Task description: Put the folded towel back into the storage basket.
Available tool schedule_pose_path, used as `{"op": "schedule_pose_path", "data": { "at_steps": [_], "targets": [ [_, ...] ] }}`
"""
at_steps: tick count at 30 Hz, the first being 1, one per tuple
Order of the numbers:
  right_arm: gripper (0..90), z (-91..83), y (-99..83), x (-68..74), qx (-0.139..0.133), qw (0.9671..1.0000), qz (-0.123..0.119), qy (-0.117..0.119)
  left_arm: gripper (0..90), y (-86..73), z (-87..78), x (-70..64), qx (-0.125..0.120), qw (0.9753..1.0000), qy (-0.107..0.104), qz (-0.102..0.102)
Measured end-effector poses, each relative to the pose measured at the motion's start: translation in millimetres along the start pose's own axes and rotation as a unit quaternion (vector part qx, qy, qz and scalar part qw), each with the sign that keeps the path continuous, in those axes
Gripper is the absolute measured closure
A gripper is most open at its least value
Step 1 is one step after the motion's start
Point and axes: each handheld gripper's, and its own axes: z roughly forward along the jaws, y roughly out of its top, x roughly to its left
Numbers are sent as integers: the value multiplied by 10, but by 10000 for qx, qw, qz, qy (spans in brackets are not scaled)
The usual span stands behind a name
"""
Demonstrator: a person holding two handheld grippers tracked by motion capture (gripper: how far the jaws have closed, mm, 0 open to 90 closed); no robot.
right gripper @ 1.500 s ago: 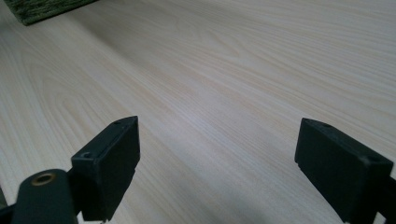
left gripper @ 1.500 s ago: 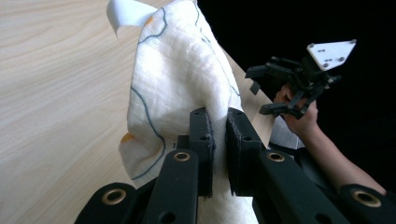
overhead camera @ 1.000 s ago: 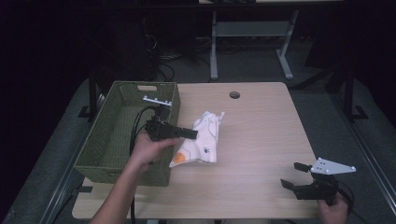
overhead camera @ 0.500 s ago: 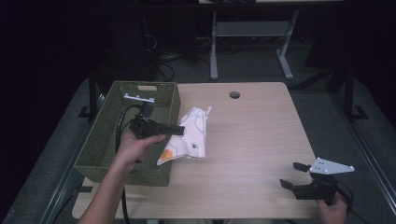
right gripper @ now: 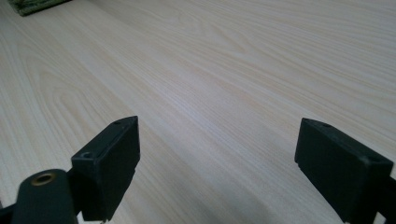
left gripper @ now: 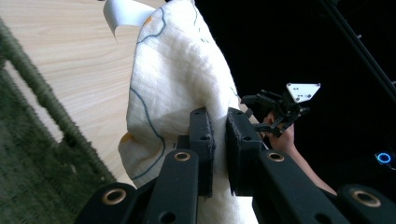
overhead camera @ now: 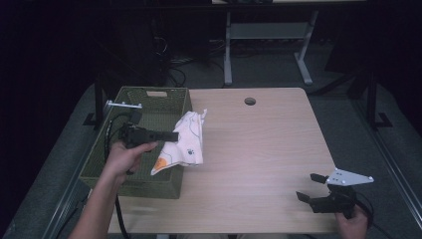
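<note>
So, cloth going in the basket

Left gripper pinches the white cloth; clear the green basket rim before releasing. Right gripper idles, jaws wide.

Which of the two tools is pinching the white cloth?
The left tool, over the green basket, is shut on the white cloth. The right tool sits open over bare table, holding nothing.
</note>
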Motion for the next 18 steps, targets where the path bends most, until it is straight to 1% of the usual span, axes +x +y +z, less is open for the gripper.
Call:
{"op": "schedule_pose_path", "data": {
  "at_steps": [7, 14, 15, 18],
  "targets": [
    [135, -2, 11, 18, 18, 10000, -41, -4, 827, -20, -163, 62, -91, 9998, 146, -76],
    [135, 14, 12, 21, 45, 10000, -48, -9, 827, -61, -333, 164, -178, 9994, 274, -146],
    [135, 11, 13, 21, 50, 10000, -58, -14, 827, -70, -354, 178, -208, 9992, 290, -191],
    [135, 5, 15, 24, 35, 10000, -46, -36, 827, -97, -421, 231, -261, 9990, 303, -219]
  ]
}}
